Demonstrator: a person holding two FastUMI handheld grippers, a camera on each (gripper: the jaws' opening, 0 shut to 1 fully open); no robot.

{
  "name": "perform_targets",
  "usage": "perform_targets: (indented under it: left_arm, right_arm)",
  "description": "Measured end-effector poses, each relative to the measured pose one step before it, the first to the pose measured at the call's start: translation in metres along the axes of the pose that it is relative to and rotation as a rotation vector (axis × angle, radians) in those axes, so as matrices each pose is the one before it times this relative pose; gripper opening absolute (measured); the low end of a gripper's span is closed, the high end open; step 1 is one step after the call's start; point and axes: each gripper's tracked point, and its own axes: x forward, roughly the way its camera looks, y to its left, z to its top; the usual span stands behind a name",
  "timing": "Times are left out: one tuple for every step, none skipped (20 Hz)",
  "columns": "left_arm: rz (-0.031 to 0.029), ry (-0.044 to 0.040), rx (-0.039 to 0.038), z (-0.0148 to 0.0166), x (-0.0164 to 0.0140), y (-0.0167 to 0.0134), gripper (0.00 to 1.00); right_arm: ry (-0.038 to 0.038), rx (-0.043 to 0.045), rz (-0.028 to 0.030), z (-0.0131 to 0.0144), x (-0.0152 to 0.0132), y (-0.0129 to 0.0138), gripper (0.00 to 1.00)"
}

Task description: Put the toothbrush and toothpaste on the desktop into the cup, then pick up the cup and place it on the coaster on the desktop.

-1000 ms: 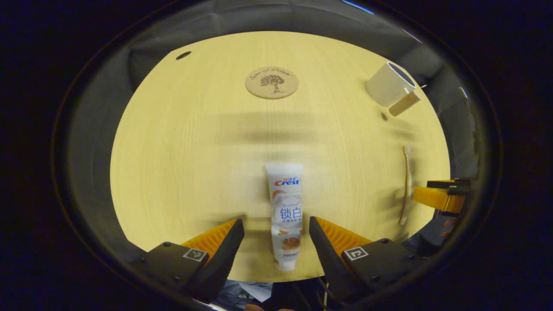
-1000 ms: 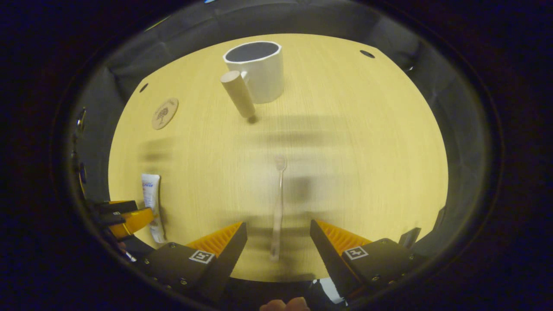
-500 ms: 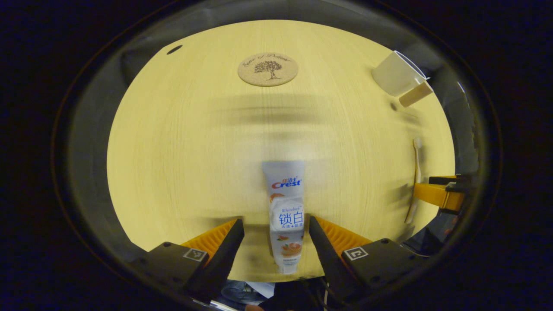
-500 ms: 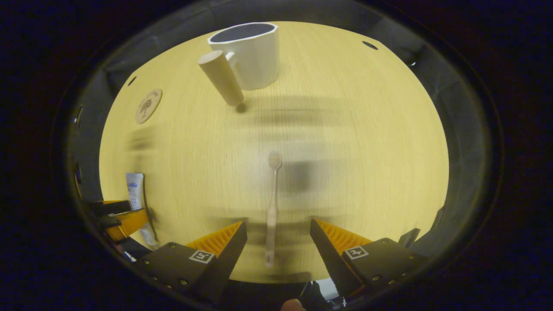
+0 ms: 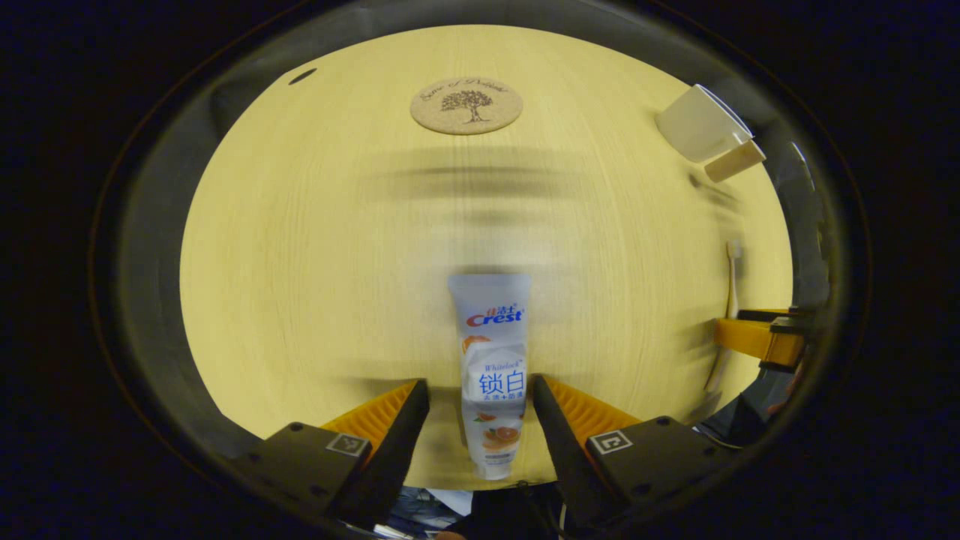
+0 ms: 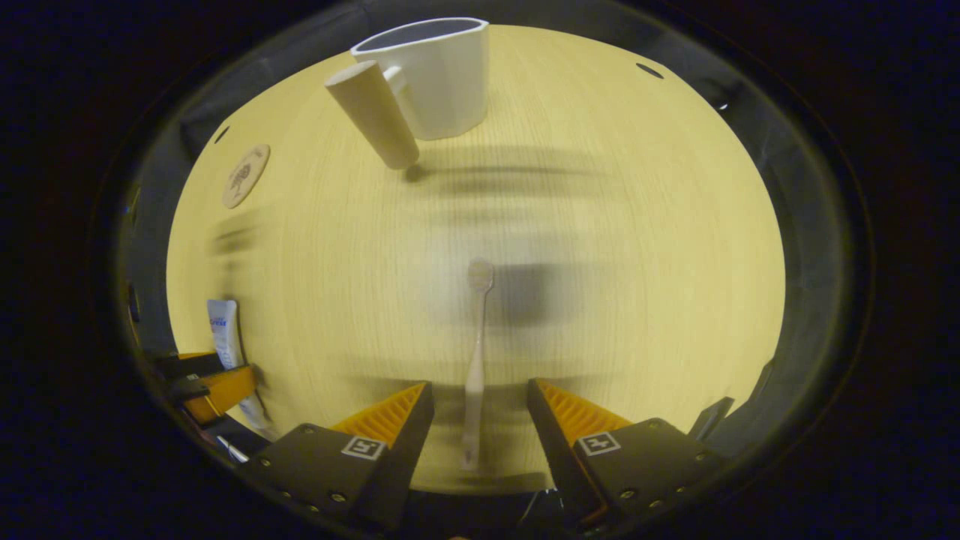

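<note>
Pale wood surface (image 5: 315,247), dark cloth round it. L tool (image 5: 480,397) spread, toothpaste (image 5: 491,360) lying between fingers. R tool (image 6: 480,401) spread, toothbrush (image 6: 475,360) flat between. Cup (image 6: 439,75) top centre of right gripper view; coaster (image 5: 466,106) top centre of left gripper view.

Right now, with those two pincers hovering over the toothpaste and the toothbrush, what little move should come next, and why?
Probably close both sets of jaws. The left gripper has its jaws open on either side of the toothpaste, and the right gripper has its jaws open on either side of the toothbrush handle. Both items lie flat on the desk, and the cup holds nothing yet.
</note>
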Motion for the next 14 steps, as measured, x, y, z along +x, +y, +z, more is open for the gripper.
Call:
perform_targets:
  left_arm:
    - [0.00630, 0.00271, 0.00357, -0.00009, 0.00140, 0.00109, 0.87]
    - [0.01249, 0.00092, 0.00377, 0.00079, 0.00097, 0.00220, 0.75]
    - [-0.00015, -0.00407, 0.00755, 0.00082, 0.00005, -0.00203, 0.73]
    - [0.00060, -0.00101, 0.00429, 0.00122, -0.00010, -0.00072, 0.67]
    - [0.00371, 0.01103, 0.00003, -0.00098, 0.00019, 0.00032, 0.60]
    - [0.00044, 0.00685, 0.00578, -0.00017, 0.00043, -0.00077, 0.54]
    - [-0.00160, 0.00231, 0.00583, 0.00047, -0.00071, -0.00105, 0.55]
    - [0.00067, 0.00921, 0.00773, -0.00070, 0.00053, -0.00097, 0.53]
    - [0.00296, 0.00788, 0.00726, -0.00032, 0.00022, 0.00032, 0.51]
    - [0.00202, -0.00483, -0.00270, -0.00043, -0.00103, -0.00102, 0.49]
    - [-0.00354, -0.00174, -0.00191, 0.00039, 0.00039, -0.00157, 0.45]
    - [-0.00348, -0.00011, 0.00238, -0.00118, -0.00014, -0.00005, 0.41]
    - [-0.00277, -0.00115, -0.00171, -0.00057, -0.00136, -0.00017, 0.39]
    - [-0.00302, -0.01793, -0.01269, 0.00327, -0.00141, -0.00108, 0.34]
  right_arm:
    - [-0.00155, -0.00092, -0.00306, 0.00051, 0.00012, -0.00110, 0.69]
    - [-0.00531, -0.00197, -0.01744, 0.00318, -0.00136, -0.00331, 0.68]
    - [0.00087, 0.01018, -0.00141, -0.00038, 0.00225, -0.00032, 0.55]
    - [0.00674, 0.00167, 0.00042, -0.00057, -0.00011, 0.00038, 0.50]
    - [-0.00529, -0.00725, -0.01790, -0.00002, 0.00137, -0.00323, 0.51]
    - [-0.00375, 0.00490, -0.00872, 0.00168, 0.00106, -0.00190, 0.36]
    - [0.01334, 0.00252, 0.00169, -0.00203, -0.00186, 0.00008, 0.21]
    - [0.00877, -0.00540, 0.00087, -0.00005, -0.00149, -0.00017, 0.24]
    - [-0.00218, -0.01074, -0.01047, 0.00162, 0.00058, -0.00317, 0.22]
    - [-0.01038, 0.01967, 0.00145, -0.00197, 0.01022, -0.00067, 0.22]
    - [0.01105, 0.00060, 0.00356, 0.00143, -0.00790, -0.00037, 0.05]
    - [-0.00723, 0.00179, 0.01126, 0.00200, -0.00258, 0.00009, 0.05]
    - [-0.00518, 0.00015, 0.01139, 0.00096, -0.00128, 0.00112, 0.05]
    - [0.00212, -0.00147, 0.00701, -0.00105, 0.00016, 0.00055, 0.02]
